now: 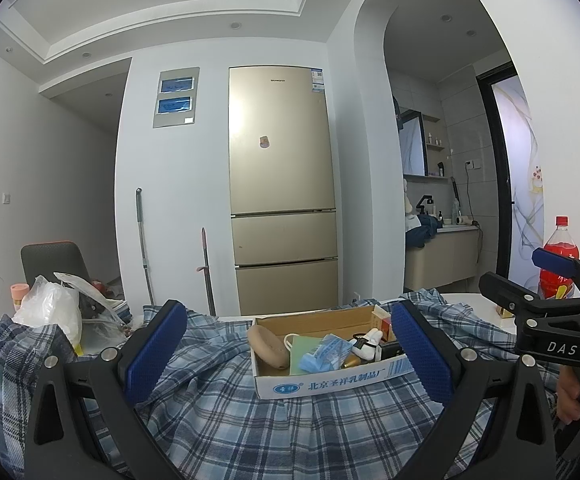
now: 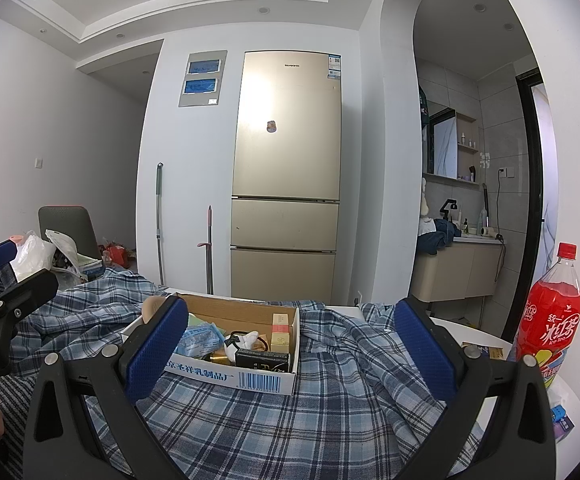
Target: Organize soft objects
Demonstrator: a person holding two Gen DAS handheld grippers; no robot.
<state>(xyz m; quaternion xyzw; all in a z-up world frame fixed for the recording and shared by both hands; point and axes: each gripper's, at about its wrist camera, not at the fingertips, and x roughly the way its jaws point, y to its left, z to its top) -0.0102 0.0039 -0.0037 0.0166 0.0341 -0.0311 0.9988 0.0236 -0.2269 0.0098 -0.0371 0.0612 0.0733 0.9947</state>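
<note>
Both jaws are held wide, empty. The left gripper (image 1: 286, 356) and right gripper (image 2: 290, 350) are poised over the plaid shirt (image 1: 250, 420), spread across the table beneath the box (image 2: 268, 380), seemingly for gathering.

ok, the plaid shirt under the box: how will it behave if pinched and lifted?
The plaid shirt is probably floppy: it lies rumpled in folds. It will likely drape and drag, and since the cardboard box sits on it, pulling may shift or tip the box.
</note>
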